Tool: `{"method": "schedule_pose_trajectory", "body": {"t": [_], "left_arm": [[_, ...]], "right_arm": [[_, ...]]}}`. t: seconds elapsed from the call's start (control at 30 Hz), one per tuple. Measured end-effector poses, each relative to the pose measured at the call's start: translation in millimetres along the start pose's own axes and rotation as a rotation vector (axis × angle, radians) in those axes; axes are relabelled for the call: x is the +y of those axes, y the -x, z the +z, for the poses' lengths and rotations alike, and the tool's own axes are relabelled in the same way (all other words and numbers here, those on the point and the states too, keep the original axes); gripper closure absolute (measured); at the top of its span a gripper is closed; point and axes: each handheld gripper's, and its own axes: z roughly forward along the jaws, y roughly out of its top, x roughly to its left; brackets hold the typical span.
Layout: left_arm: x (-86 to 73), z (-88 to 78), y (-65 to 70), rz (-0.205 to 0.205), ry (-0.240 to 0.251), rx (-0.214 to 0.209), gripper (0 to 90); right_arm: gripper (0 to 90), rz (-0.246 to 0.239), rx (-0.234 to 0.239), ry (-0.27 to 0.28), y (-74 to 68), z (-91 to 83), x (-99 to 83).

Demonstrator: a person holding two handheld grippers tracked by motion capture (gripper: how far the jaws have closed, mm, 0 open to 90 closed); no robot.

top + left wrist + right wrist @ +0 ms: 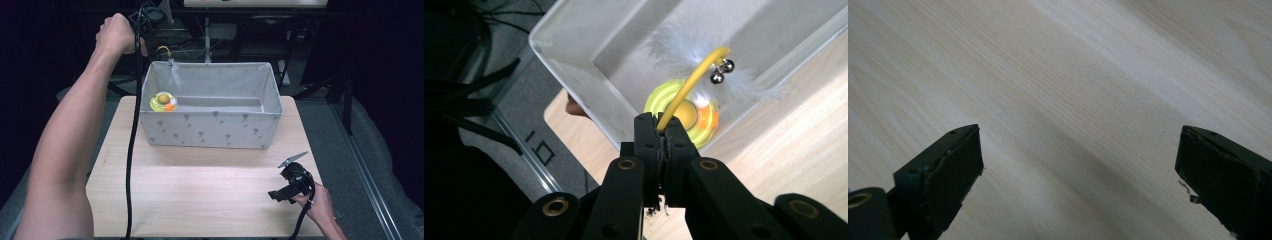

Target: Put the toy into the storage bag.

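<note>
From the high view, the left gripper is raised above the far left corner of the grey fabric bin, which stands across the far half of the wooden table; a yellow wand curls out from it over the bin's far rim, with small bells and a white feather dangling into the bin. That height looks chosen so the toy's loose end can go in first without catching on the rim. A round yellow toy with an orange ball already lies inside at the left end, just below the feather. The right gripper rests low at the near right of the table, well away from the bin, apparently idle and out of the way. In the left gripper view, the left gripper has its jaws pressed together on the thin yellow wand, pinching it near one end so the bells and feather hang free over the bin's inside, directly above the round yellow toy. In the right gripper view, the right gripper has its jaws spread wide apart with nothing between them, over bare table.
</note>
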Motion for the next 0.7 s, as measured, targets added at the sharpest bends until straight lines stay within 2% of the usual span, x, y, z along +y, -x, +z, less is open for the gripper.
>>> {"method": "schedule_pose_trajectory", "body": {"t": [0.4,0.43,0.47,0.5,0.53,0.7], "left_arm": [[-2.4,21.0,-0.7,-0.009,-0.025,-0.039,87.9],[-3.4,25.3,-0.7,-0.007,-0.022,-0.042,87.9],[-3.9,27.7,-0.6,-0.008,-0.028,-0.044,87.9],[-4.7,30.3,-0.9,-0.010,-0.026,-0.048,87.9],[-5.4,32.6,-1.2,-0.011,-0.029,-0.052,87.9],[-8.6,39.3,-3.7,-0.022,-0.032,-0.072,87.9]], "right_arm": [[4.6,0.003,-0.001,-0.001,-0.5,0.6,0.1],[4.6,-0.007,-0.013,-0.013,0.1,-0.7,0.6],[4.6,0.006,0.004,0.002,-0.7,0.8,0.1],[4.6,-0.007,-0.010,-0.010,-0.1,-0.5,0.6],[4.6,0.005,0.009,0.005,-0.7,1.5,0.0],[4.6,0.004,0.012,0.002,-0.3,1.6,0.0]]}}
